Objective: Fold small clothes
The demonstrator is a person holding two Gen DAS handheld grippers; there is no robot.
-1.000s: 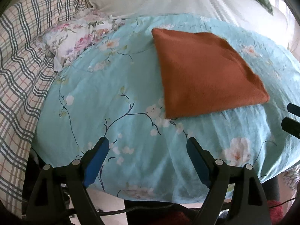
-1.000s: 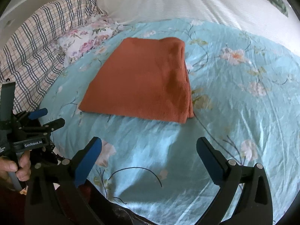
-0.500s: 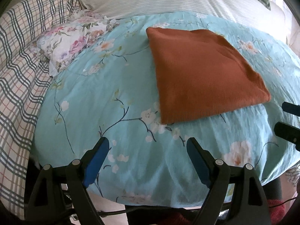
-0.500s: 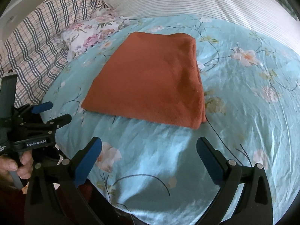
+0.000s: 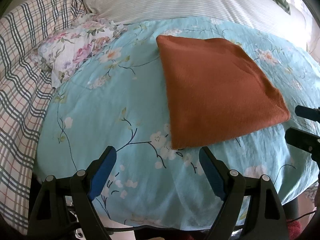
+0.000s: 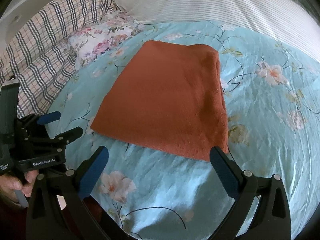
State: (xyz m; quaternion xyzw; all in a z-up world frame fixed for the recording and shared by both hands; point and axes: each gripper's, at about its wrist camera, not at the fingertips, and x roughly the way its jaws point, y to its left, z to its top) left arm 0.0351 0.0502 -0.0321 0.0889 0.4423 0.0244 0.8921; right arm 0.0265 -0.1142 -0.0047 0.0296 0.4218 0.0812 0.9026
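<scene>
Two grippers are held wide apart and empty at the bed's near edge. The folded rust cloth (image 6: 166,104) lies ahead on the floral quilt (image 6: 270,120); its near right corner is closest to the right gripper (image 6: 158,160), the left gripper (image 5: 158,160) standing farther off.

Both views bright, soft daylight, source upper right; left wrist view blown out at far right edge. Sheen on blue floral quilt (image 6: 260,132), strongest lower right in right wrist view. Rust cloth (image 5: 216,92) evenly lit, thin shadow under near edge. Strong fisheye bowing, black vignette in corners. Slight softness throughout; striped pillow (image 5: 180,2) washed pale
</scene>
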